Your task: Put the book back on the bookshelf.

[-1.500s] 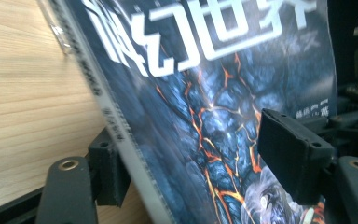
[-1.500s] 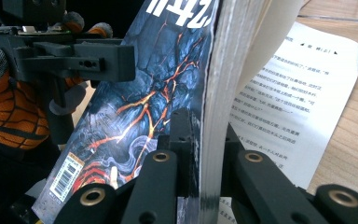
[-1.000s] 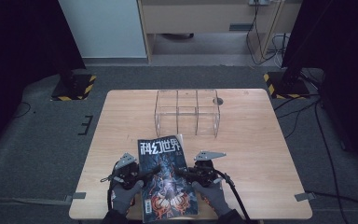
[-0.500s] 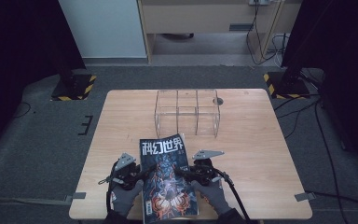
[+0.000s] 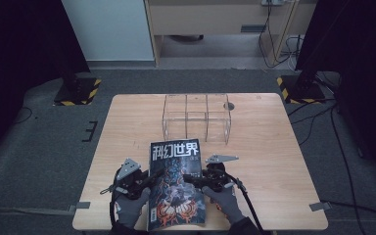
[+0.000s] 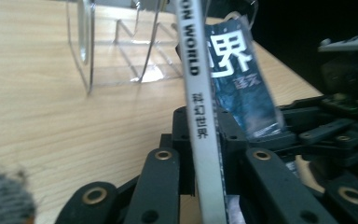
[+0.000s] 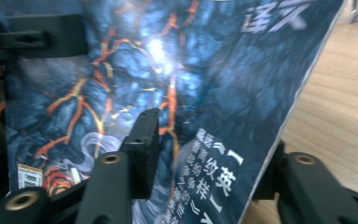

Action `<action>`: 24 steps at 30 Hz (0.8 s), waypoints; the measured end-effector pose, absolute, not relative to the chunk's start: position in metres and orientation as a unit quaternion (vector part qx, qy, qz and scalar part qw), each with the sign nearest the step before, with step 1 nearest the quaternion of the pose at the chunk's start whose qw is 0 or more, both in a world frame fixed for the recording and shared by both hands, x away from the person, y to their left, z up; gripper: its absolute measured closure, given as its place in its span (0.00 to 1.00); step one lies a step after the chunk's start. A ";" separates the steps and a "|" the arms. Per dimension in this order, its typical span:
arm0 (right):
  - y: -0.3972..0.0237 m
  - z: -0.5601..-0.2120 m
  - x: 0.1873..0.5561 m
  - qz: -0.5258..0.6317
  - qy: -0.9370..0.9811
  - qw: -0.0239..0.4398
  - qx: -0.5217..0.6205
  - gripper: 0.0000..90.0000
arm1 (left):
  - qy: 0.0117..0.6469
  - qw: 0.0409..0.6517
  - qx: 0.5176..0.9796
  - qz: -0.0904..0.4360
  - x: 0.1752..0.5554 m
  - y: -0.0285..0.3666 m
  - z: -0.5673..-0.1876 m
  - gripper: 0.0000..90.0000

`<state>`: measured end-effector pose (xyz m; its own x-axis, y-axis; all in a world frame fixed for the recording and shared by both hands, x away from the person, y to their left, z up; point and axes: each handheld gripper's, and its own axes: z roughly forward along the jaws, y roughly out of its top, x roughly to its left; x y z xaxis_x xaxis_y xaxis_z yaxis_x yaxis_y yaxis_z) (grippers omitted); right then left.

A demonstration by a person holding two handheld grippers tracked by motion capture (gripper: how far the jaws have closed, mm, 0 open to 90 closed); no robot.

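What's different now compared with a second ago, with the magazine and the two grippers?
The left gripper has just closed its jaws on the magazine's spine edge and now clamps it. The right gripper has just been opening; the cover's other edge lies between its jaws, seemingly unpressed. The magazine's left edge looks lifted a little. The clear acrylic organizer and the table stayed as they were.

A light wooden table (image 5: 274, 147) carries a clear acrylic divided rack (image 5: 197, 116).

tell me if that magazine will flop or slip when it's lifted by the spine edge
The magazine probably sags little: its squared spine looks fairly thick. The glossy cover may slip, though the left gripper is shut on the spine. The right gripper has just been opening around its other edge.
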<state>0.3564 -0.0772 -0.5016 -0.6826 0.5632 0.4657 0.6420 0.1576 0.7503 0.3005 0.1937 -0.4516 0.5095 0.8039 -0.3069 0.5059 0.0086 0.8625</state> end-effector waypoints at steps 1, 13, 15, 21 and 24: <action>-0.078 -0.501 0.357 -0.514 -0.759 0.037 -0.397 0.54 | 0.474 0.534 0.687 0.136 0.299 0.193 -0.449 0.90; -0.111 -0.487 0.360 -0.520 -0.744 -0.055 -0.415 0.50 | 0.464 0.549 0.680 0.144 0.294 0.194 -0.429 0.91; -0.120 -0.486 0.361 -0.514 -0.745 -0.070 -0.419 0.49 | 0.463 0.552 0.677 0.149 0.294 0.196 -0.424 0.91; -0.143 -0.487 0.363 -0.500 -0.740 -0.109 -0.437 0.41 | 0.463 0.567 0.662 0.162 0.296 0.199 -0.407 0.91; -0.153 -0.489 0.363 -0.491 -0.739 -0.126 -0.444 0.39 | 0.460 0.570 0.660 0.170 0.298 0.198 -0.398 0.91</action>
